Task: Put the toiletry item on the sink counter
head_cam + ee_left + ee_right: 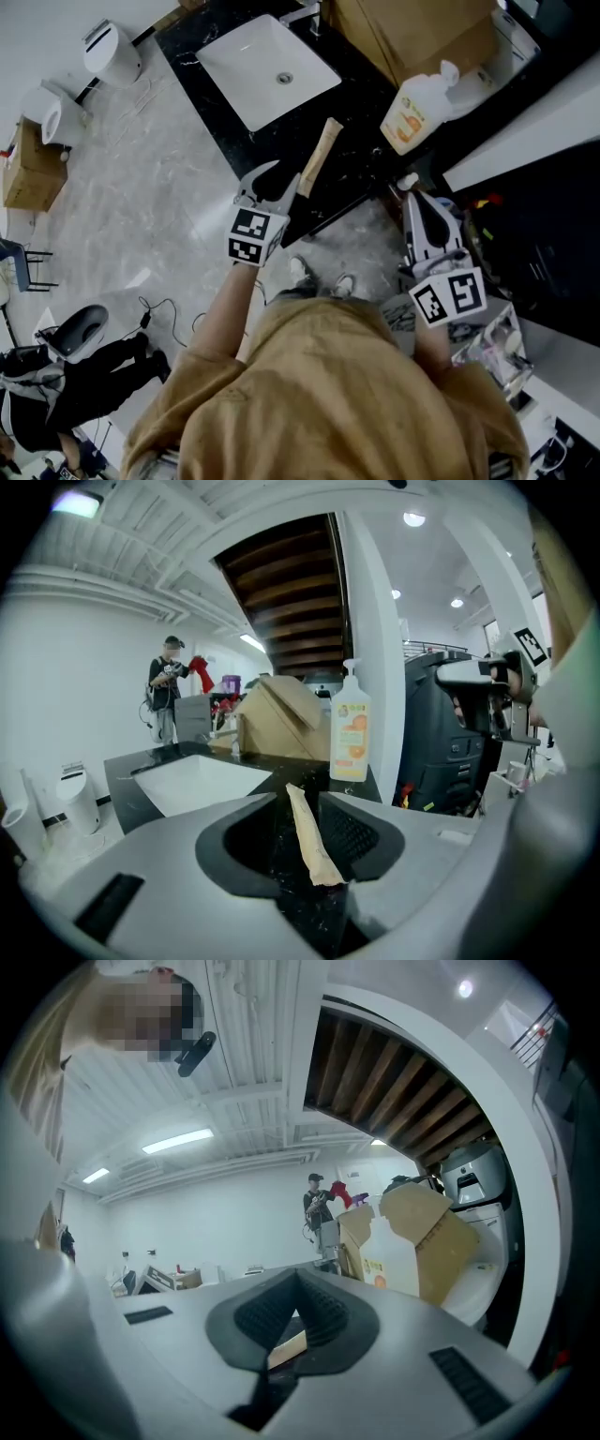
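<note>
The toiletry item, a flat tan tube [319,155], lies on the black sink counter [366,103] to the right of the white basin [253,66]. My left gripper [281,178] is at the counter's front edge, at the tube's near end. In the left gripper view its jaws [300,803] stand apart with the tube [309,841] between them, close to the right pad and not squeezed. My right gripper [410,187] hangs to the right, off the counter's front corner. In the right gripper view its tips [298,1277] meet with nothing between them.
A white pump bottle with an orange label [417,108] stands on the counter's right end, next to a cardboard box [412,28]. A white toilet [112,52] sits on the marble floor at the far left. A bystander [169,682] stands beyond the counter.
</note>
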Available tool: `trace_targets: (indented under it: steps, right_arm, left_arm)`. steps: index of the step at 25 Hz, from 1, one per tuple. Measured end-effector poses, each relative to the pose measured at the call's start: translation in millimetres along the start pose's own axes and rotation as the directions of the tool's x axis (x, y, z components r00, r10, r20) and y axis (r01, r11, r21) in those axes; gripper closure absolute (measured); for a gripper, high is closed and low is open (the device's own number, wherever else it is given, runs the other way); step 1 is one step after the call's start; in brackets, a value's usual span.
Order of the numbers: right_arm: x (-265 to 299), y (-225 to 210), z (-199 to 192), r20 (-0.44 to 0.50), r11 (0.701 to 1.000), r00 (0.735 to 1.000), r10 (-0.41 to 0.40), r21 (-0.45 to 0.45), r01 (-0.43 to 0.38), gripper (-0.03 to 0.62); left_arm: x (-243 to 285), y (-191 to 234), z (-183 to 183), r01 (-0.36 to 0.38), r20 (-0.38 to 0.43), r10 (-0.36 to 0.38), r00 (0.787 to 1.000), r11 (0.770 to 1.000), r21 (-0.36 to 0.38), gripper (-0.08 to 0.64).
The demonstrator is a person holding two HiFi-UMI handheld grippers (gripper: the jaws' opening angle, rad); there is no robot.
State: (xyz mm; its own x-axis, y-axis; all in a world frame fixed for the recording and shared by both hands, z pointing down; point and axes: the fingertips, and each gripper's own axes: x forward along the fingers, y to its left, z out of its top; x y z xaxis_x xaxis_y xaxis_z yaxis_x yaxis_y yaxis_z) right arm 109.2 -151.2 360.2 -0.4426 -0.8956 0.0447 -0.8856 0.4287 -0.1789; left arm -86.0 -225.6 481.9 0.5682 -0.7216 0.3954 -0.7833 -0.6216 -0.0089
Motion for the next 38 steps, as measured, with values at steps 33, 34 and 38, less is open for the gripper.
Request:
trace_targets:
  steps: [33,34,38]
  right_arm:
    - [-27.0,-30.7,69.8,0.134,0.997,0.99,-0.054,-0.053,0.062,0.589]
    - [-26.5,-30.9,70.8,0.136,0.997,0.989,-0.053,-0.055,0.061,0.589]
    - [-21.8,-27.2,71.7,0.14,0.997,0.989,-0.04,-0.058,0.048,0.589]
  left_arm:
    - [-224.1,50.9,136.1,-0.323,0.5,0.337,0.797,0.939,-0.118,0.555]
    - [-225.2,52.0,134.3,-0.328,0.496,0.342,0.798,0.937,-0.118,0.555]
    - [-224.4,54.6,132.9,-0.333,0.494,0.342,0.799,0.937,-0.11,0.555]
